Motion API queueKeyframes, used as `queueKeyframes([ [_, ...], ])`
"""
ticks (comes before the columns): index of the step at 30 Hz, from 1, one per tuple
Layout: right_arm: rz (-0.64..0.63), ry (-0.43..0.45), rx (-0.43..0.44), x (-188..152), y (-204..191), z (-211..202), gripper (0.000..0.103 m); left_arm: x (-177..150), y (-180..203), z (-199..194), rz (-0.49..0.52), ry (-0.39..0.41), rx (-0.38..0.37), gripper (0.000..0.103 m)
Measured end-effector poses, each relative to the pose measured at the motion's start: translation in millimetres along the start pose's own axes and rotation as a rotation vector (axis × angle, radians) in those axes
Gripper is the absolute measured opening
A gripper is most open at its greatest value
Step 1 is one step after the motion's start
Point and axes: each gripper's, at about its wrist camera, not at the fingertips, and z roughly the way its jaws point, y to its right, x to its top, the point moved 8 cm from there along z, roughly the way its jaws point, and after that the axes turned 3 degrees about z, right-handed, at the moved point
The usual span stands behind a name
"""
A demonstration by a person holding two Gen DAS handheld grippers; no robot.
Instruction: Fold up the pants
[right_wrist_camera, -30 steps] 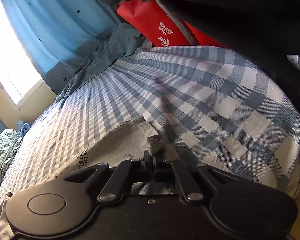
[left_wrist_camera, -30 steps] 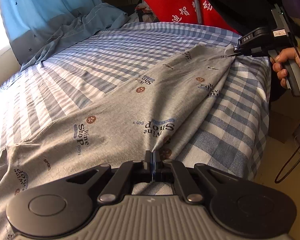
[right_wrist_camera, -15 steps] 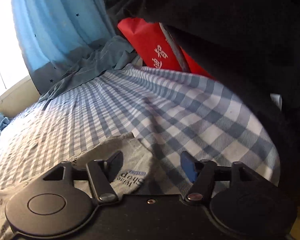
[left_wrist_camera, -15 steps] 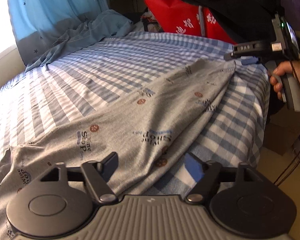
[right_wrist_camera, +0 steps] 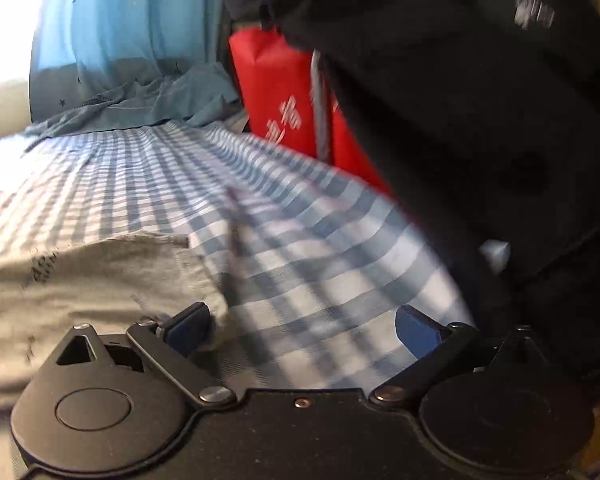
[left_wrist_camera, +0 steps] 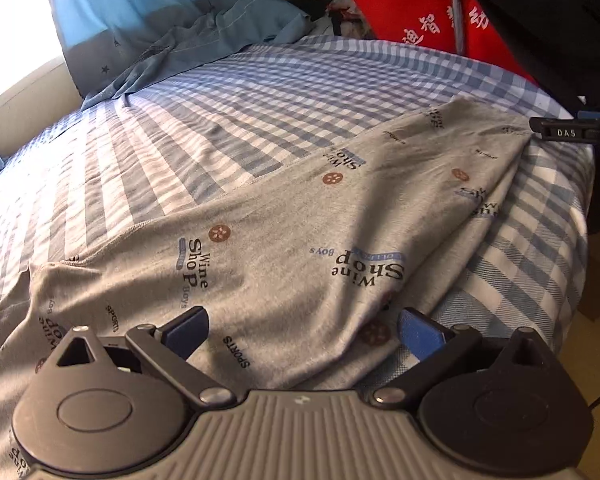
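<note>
I find the pants (left_wrist_camera: pixel 284 216) lying lengthwise between my left gripper (left_wrist_camera: pixel 302 328) and right gripper (right_wrist_camera: pixel 302 326), both opening, nothing pinched.

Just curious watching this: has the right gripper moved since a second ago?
Yes. The right gripper has drifted right, off the pants corner, its jaws opening with nothing between them.

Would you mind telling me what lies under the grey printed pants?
The grey pants lie spread on the blue checked bedsheet, which shows all around them. Whatever sits directly beneath the fabric is covered.
</note>
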Motion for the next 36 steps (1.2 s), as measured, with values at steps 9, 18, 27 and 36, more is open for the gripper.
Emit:
queueKeyframes([
  [9,0.413,-0.159,0.481,-10.4,-0.7,-13.7,0.087,74.8,5.1,21.3,-0.034,0.162,-0.06,0.103],
  [18,0.605,-0.226,0.496,-3.7,-7.2,25.6,0.047,85.5,17.5,100.9,-0.117,0.056,-0.048,0.103],
  [27,0.437,-0.042,0.437,21.5,-30.6,-6.2,0.004,92.3,0.4,66.2,-0.237,0.104,-0.176,0.103],
  [36,-0.178,0.216,0.5,42.8,-141.8,-93.4,0.004,115.3,-28.0,73.9,-0.65,0.073,-0.734,0.093],
])
